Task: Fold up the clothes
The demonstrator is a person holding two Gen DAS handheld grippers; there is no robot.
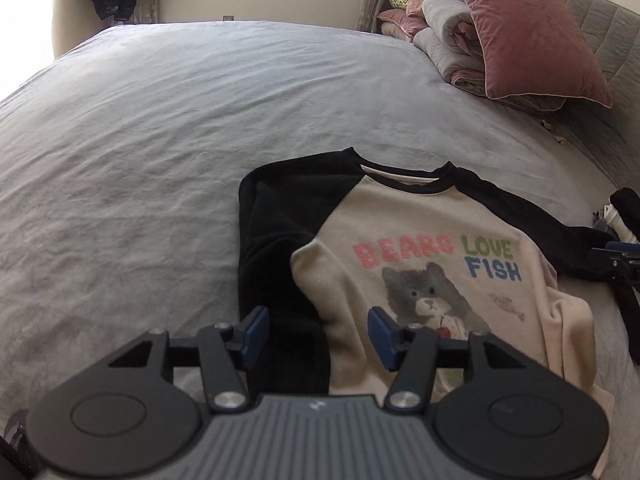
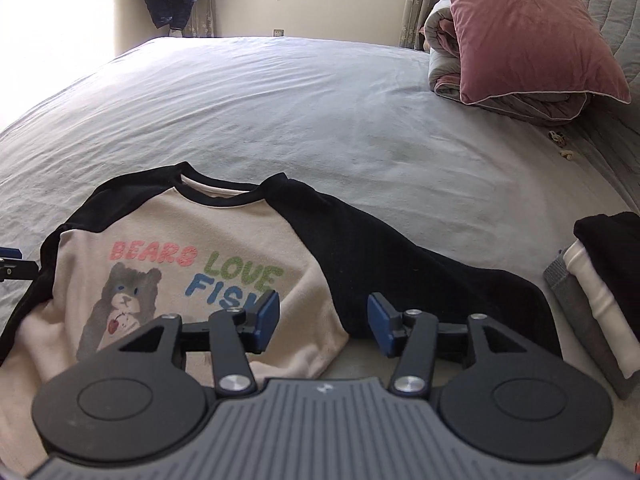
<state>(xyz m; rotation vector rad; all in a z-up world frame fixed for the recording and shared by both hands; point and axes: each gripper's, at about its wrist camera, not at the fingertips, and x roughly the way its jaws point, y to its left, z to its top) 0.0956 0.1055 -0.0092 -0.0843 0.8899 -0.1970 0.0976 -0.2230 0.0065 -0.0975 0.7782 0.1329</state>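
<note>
In the lower middle of both frames we see a cream fleece sweatshirt with black raglan sleeves and a printed grey bear (image 1: 420, 240), lying face up on the pale grey bed sheet (image 1: 160, 140). In the left wrist view its one black sleeve (image 1: 276, 248) is already laid inward along the body, while the other black sleeve (image 2: 420, 280), seen in the right wrist view, stretches out flat to the lower right.

Our left gripper (image 1: 316, 336) hovers above the folded sleeve with the blue pads apart, holding nothing. Our right gripper (image 2: 324, 320) is also spread and empty, over the place where the body meets the stretched sleeve.

We judge that the sleeve folding is in hand; the next move probably calls for pinching the stretched sleeve and bringing it across the chest.

There is no container here. At the right edge stands a small stack of folded clothes in black, white and grey (image 2: 592, 280).
</note>
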